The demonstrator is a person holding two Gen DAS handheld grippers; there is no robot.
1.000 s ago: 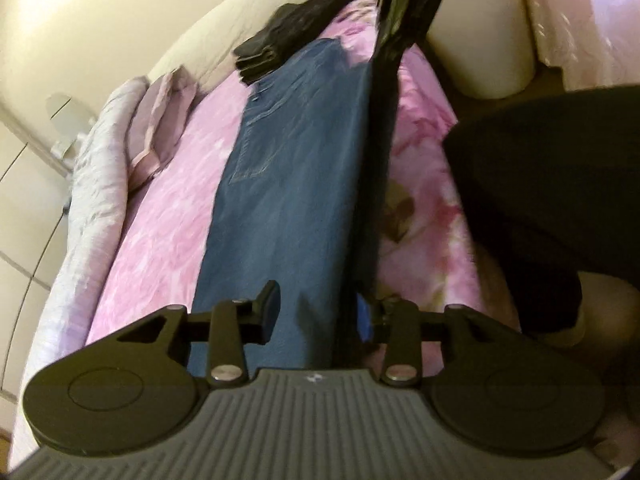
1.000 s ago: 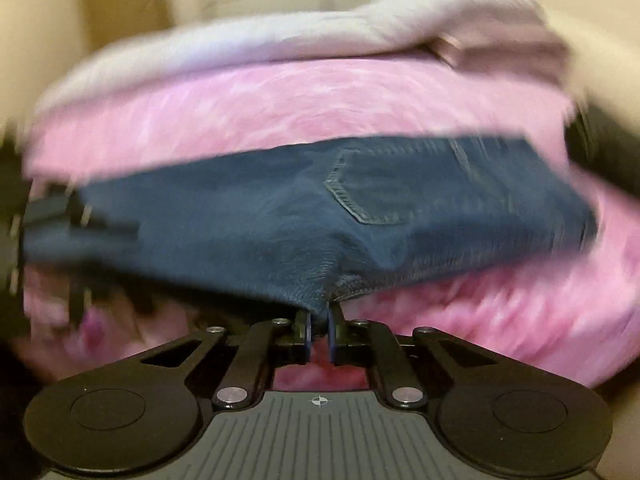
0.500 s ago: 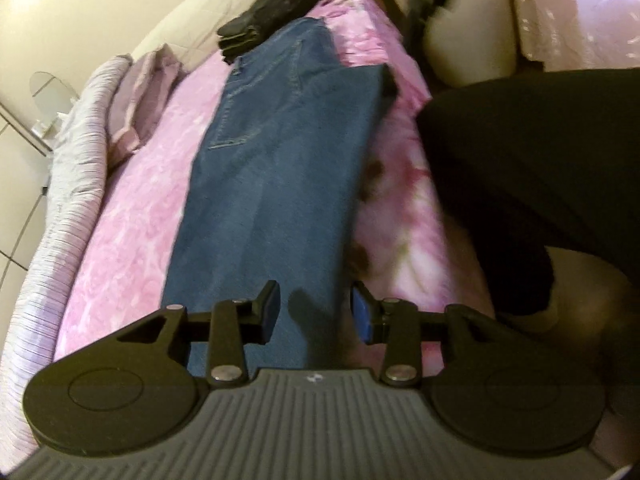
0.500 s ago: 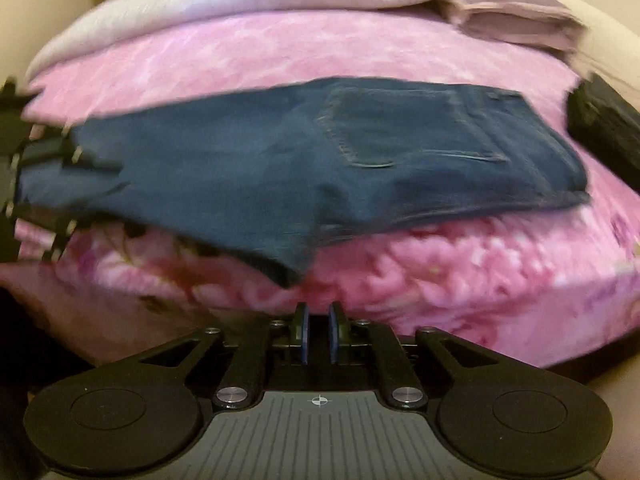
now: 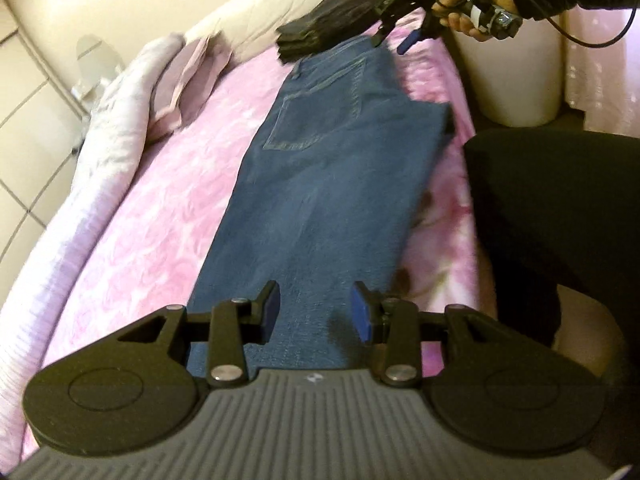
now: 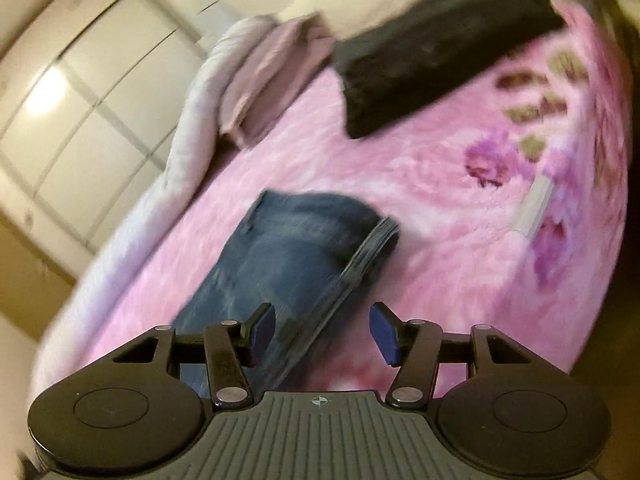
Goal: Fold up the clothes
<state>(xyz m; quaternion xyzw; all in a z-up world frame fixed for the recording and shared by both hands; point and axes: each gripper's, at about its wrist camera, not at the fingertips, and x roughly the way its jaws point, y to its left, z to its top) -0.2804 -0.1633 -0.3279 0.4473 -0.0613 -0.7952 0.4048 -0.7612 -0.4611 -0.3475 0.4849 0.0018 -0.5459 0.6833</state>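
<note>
Jeans: long blue denim jeans (image 5: 320,184) flat on pink floral bed cover (image 5: 152,216).
Left gripper (image 5: 314,312): fingers narrowly apart, empty, over hem.
Right gripper (image 6: 320,330): fingers opening, gripping nothing, waistband at 12 o'clock.
Black folded garment (image 6: 436,52): 1 o'clock.

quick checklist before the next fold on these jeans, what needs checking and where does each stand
1. Jeans lying flat lengthwise on the pink blanket: ok.
2. Left hand-held gripper free of cloth: ok, pads apart, leg end under them, not pinched.
3. Right hand-held gripper at the waistband: ok, jaws opening, waistband edge between them, not pressed.
4. Both layers lined up at the waist: cannot tell, the right wrist view is blurred.
5. Room beyond the waistband: not ok, the black folded garment lies right against it.
6. Leg hems even: cannot tell, hidden under the left hand-held gripper.
</note>
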